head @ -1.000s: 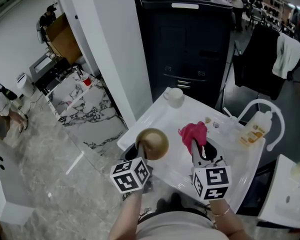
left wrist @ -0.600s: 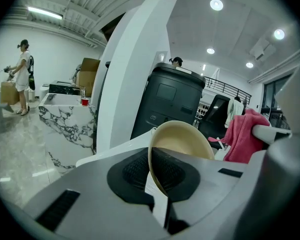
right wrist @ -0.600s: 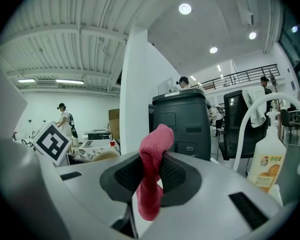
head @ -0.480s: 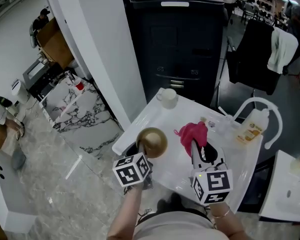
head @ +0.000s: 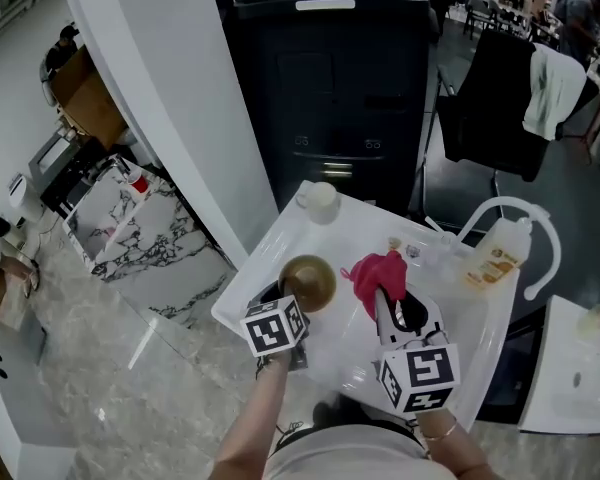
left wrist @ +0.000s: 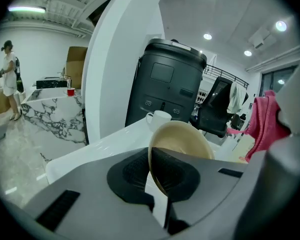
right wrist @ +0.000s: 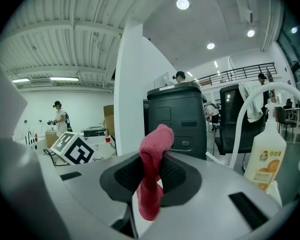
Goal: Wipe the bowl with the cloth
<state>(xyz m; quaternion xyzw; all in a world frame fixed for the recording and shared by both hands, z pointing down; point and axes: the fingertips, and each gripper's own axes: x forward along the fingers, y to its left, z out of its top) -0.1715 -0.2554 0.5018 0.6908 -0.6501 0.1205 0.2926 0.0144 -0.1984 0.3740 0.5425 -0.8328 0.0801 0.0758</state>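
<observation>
A tan bowl (head: 307,281) is held by its rim over the white table (head: 280,243), tilted on its side; my left gripper (head: 292,306) is shut on it. In the left gripper view the bowl (left wrist: 182,141) stands up between the jaws, its hollow facing right. My right gripper (head: 382,301) is shut on a pink cloth (head: 377,272), which bunches up just right of the bowl without touching it. In the right gripper view the cloth (right wrist: 152,176) is pinched between the jaws and hangs below them.
A white cup (head: 319,200) stands at the table's far corner. A bottle with an orange label (head: 496,251) and a white curved tube (head: 532,218) stand at the right. A black cabinet (head: 330,88) and a white pillar (head: 170,98) rise behind the table.
Both grippers have shifted slightly up and left in the view with bowl and cloth still held. The bowl now sits closer to the cloth.
</observation>
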